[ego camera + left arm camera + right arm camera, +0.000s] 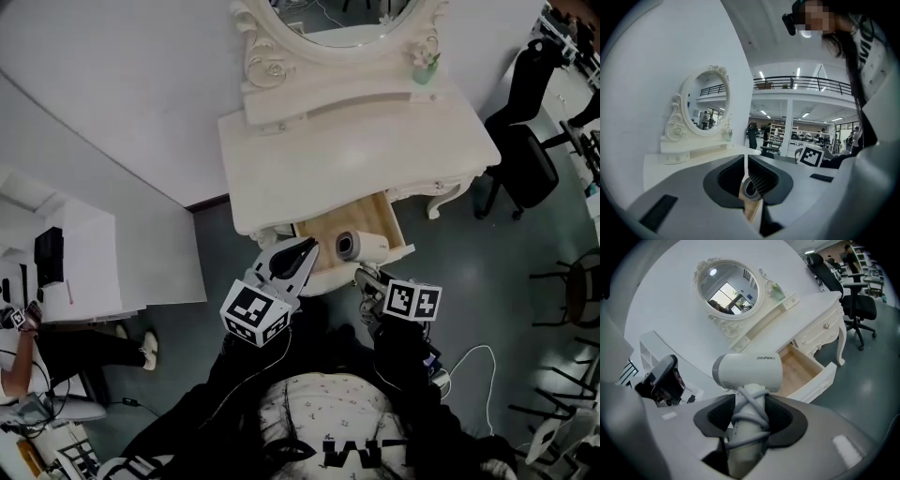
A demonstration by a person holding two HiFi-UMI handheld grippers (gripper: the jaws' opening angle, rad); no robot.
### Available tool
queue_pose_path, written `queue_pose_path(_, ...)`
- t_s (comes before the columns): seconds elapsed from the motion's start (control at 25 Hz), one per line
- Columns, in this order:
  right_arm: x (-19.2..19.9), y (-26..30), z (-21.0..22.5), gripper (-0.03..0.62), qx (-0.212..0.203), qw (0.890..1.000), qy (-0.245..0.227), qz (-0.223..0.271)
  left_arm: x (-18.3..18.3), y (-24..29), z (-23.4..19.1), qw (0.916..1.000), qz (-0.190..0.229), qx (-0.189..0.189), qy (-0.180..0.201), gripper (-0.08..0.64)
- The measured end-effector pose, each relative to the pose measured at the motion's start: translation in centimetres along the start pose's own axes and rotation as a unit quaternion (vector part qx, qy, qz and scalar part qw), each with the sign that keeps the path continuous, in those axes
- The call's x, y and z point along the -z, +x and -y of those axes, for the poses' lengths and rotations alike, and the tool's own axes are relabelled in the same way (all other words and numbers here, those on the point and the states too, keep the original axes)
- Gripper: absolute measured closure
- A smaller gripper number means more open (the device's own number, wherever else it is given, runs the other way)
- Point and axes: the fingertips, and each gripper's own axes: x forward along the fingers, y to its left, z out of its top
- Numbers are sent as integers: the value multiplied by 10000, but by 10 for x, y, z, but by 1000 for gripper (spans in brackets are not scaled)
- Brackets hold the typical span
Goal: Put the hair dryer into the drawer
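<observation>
A white hair dryer hangs over the open wooden drawer of the white dressing table. My right gripper is shut on the dryer's handle, which has its grey cord wound round it. In the right gripper view the dryer stands upright between the jaws of the right gripper, with the drawer beyond it. My left gripper is at the drawer's left front corner, jaws together and holding nothing. Through the slit of the left gripper the dryer's nozzle shows.
An oval mirror stands at the back of the table top. A black office chair is to the right of the table. A low white shelf stands at the left. A white cable lies on the floor at the right.
</observation>
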Motion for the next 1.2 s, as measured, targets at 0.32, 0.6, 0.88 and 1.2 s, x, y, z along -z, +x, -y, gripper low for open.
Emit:
queue_pose_path(0.32,-9,48,27,383,659,9969,329,-262,-8,9,-43,9993,0,382,-23,557)
queue_pose_path(0.6,-17,72,56,383,1347,9883,-29,-716,-13,16,-53,9971,25,763,-21,557)
queue_pose_path(0.88,-20,91,71,383,1748,9743,-487,-1334,-14,12,-64,9960,21,891,-49,557)
queue_pose_path(1.2,-24,112,94,383,2015,9648,-115,-1685,-15,7,-79,9965,37,825,-108,557)
